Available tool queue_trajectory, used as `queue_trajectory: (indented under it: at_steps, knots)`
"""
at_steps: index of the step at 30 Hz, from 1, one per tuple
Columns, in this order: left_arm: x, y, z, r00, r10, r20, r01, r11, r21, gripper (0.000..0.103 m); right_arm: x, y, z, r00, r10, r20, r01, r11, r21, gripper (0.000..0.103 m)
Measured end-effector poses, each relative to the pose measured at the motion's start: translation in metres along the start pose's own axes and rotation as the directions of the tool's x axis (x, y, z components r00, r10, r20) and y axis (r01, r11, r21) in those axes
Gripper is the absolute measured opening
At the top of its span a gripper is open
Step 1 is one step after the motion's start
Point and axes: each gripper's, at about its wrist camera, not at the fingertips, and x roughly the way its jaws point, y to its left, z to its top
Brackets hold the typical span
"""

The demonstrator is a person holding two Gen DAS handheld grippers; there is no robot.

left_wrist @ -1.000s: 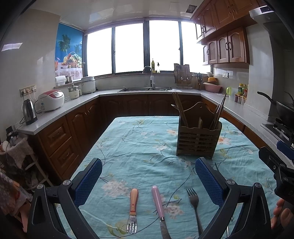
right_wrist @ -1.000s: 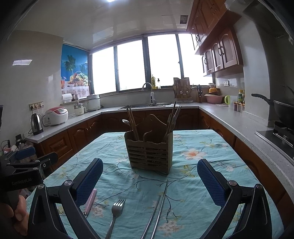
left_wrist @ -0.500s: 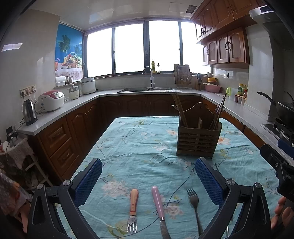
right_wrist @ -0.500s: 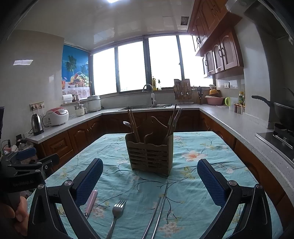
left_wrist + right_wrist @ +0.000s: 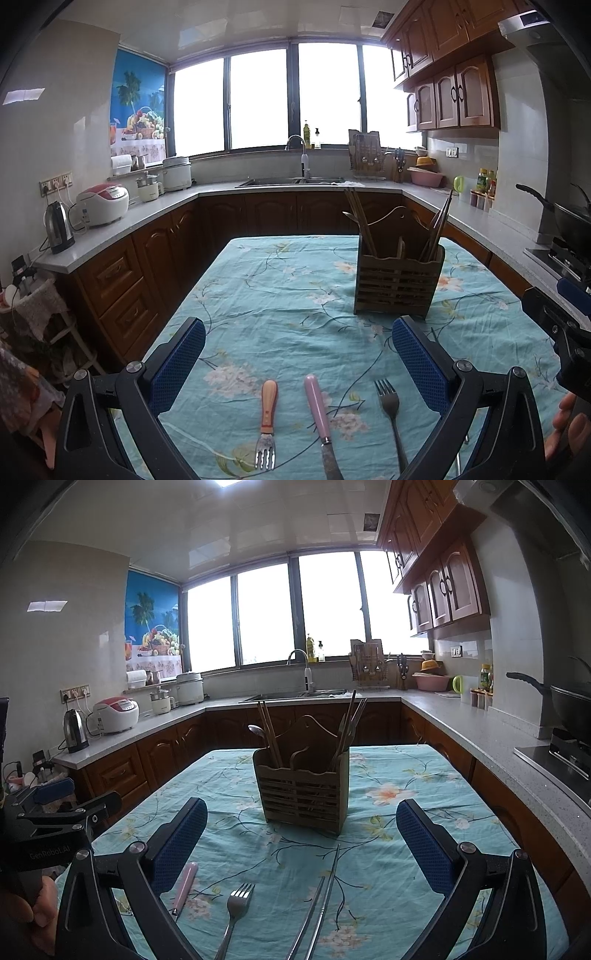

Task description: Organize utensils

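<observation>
A wooden slatted utensil holder with chopsticks and a spoon stands on the floral blue tablecloth; it also shows in the right wrist view. Near me lie a small fork with an orange handle, a pink-handled knife and a steel fork. The right wrist view shows the steel fork, the pink-handled knife and a pair of metal chopsticks. My left gripper is open and empty above the cutlery. My right gripper is open and empty.
Kitchen counters run around the table, with a kettle, rice cookers and a sink. A stove with a wok is on the right. Each gripper shows at the edge of the other's view.
The right wrist view has tilted slightly upward and the holder sits lower in its frame. The left gripper has barely moved. Nothing was picked up.
</observation>
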Motion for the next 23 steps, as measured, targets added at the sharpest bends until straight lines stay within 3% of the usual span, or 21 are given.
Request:
queue_trajectory:
  at_steps: [23]
  knots:
    - [0.0095,-0.0001,0.0014,1.000,-0.016,-0.014,0.016,1.000,-0.002,0.102,0.0073,-0.0012,-0.0030,1.000,-0.002,-0.016,0.002,1.000,0.001,0.103]
